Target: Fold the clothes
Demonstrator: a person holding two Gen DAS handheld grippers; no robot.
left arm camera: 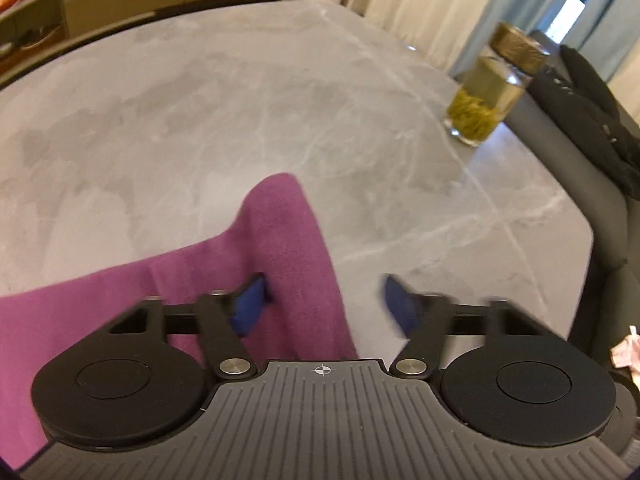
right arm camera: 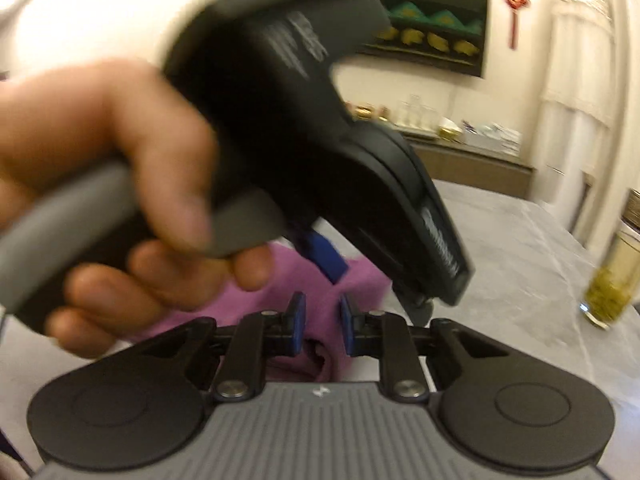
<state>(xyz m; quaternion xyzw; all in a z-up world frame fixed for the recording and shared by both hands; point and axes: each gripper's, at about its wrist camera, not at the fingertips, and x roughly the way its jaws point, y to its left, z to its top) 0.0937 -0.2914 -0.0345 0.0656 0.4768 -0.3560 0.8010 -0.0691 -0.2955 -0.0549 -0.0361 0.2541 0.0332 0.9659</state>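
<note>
Cloth (left arm camera: 280,248), purple, lies on the grey marbled table (left arm camera: 200,100). In the left wrist view it spreads in from 8 o'clock and runs up as a narrowing flap whose rounded tip points toward 12 o'clock. The left gripper (left arm camera: 325,304) stands released, its blue pads (left arm camera: 250,304) wide apart and blurred. The pad at 9 o'clock sits over the cloth, the pad at 3 o'clock over bare table, and the cloth's right edge runs between them. Nothing is pinched. A jar (left arm camera: 492,88) of yellow-green tea with a dark lid stands at 2 o'clock, well apart from the cloth.

In the right wrist view a hand (right arm camera: 120,200) at 9 o'clock grips the left gripper's handle, and its black body fills the frame from 10 to 2 o'clock. The right gripper (right arm camera: 322,312) has its pads close together with a narrow gap showing. The cloth lies bunched just beyond and below that gap, toward 12 o'clock, and the pads do not press on it. The jar shows at 3 o'clock.
</note>
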